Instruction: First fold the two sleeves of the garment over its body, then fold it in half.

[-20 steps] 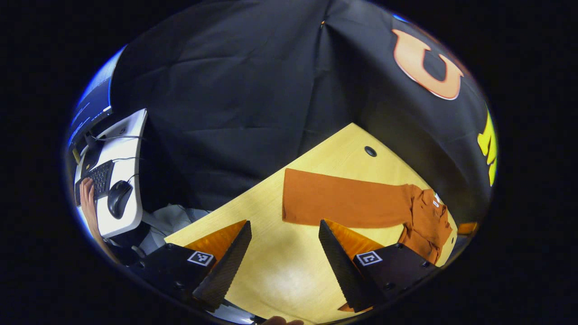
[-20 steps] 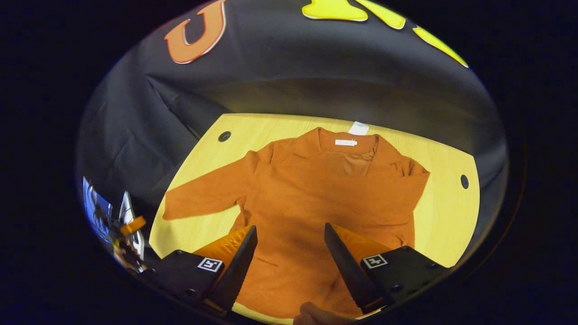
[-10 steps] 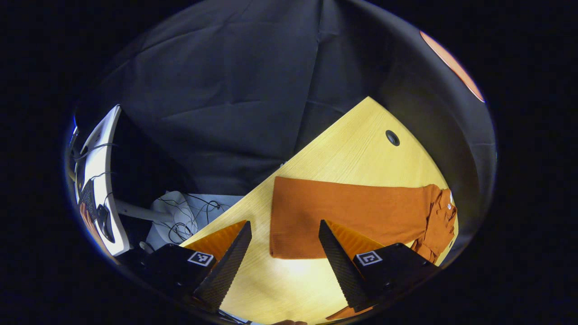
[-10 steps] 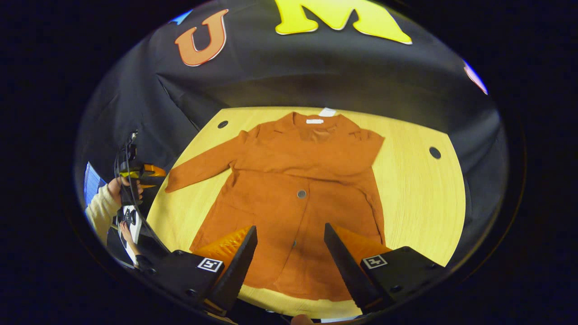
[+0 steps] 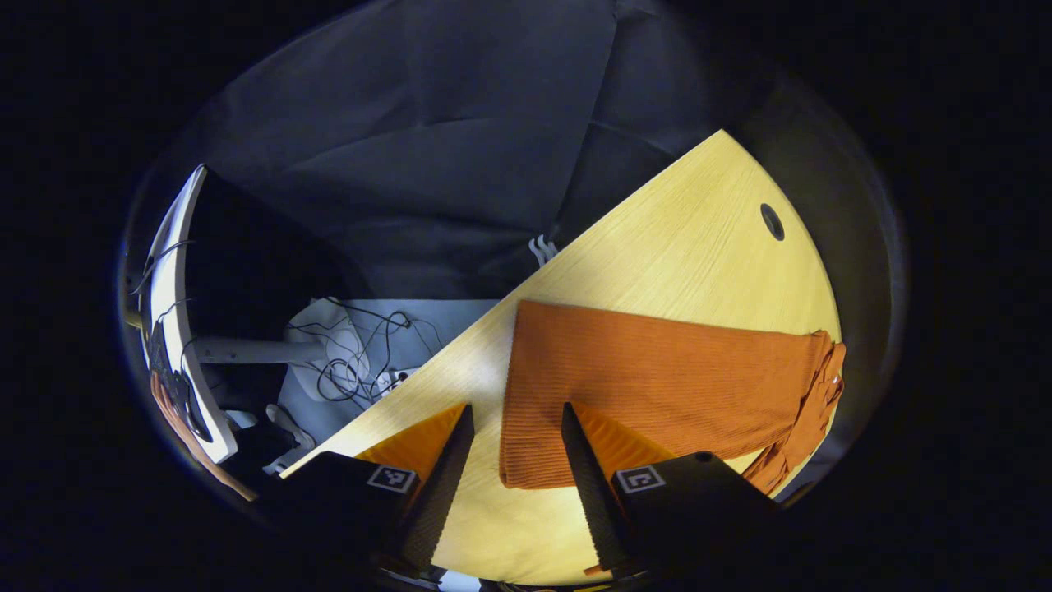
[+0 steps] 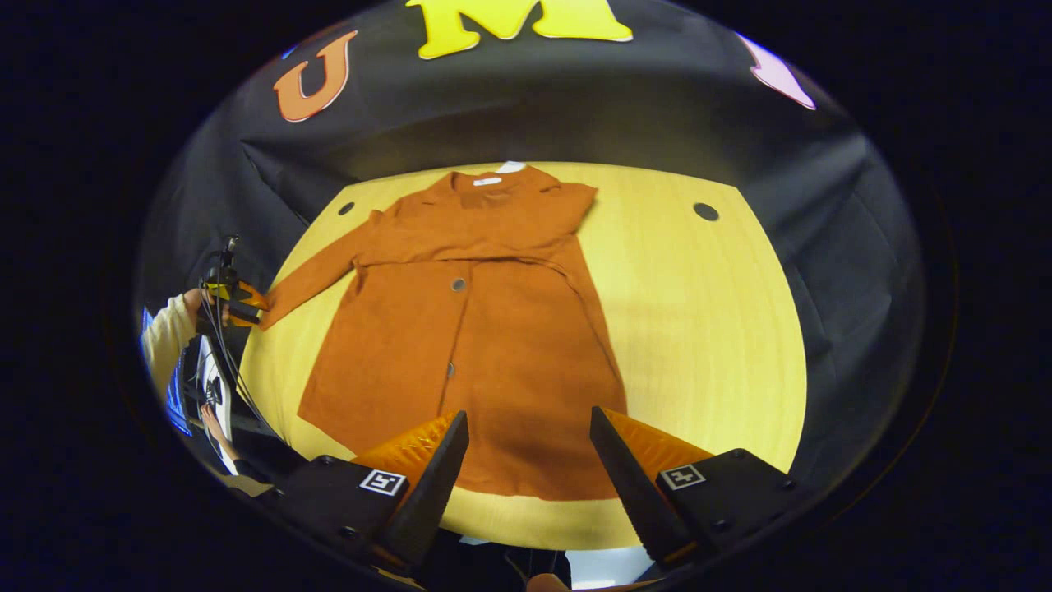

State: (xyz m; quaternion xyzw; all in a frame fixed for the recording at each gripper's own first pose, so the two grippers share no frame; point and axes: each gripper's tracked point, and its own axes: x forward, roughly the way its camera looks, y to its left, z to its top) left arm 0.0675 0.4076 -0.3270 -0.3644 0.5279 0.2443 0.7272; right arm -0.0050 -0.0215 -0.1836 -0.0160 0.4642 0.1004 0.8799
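I work over a pale wooden table (image 6: 699, 329) with rounded corners, set inside a booth walled in black cloth (image 6: 575, 107). Two round cable holes pierce the table near its far edge, one at the left (image 6: 346, 208) and one at the right (image 6: 705, 211). The rust-orange garment (image 6: 468, 329) lies flat on the left half of the table, collar toward the far wall, hem toward me. Its right sleeve is already folded across the chest; the left sleeve (image 5: 657, 378) lies stretched out toward the table's left edge. My left gripper (image 5: 509, 485) hangs low over that sleeve's cuff end, its jaws apart and the cuff edge showing in the gap between them (I cannot tell whether they touch the cloth). In the right gripper view the same gripper (image 6: 234, 300) shows far off at the sleeve's tip, held by a hand in a cream sleeve (image 6: 168, 333). My right gripper (image 6: 530, 485) hovers above the hem with its jaws wide apart, holding nothing. Beyond the table's left edge the floor carries a tangle of cables (image 5: 353, 362), and a white side desk (image 5: 177, 304) stands past them
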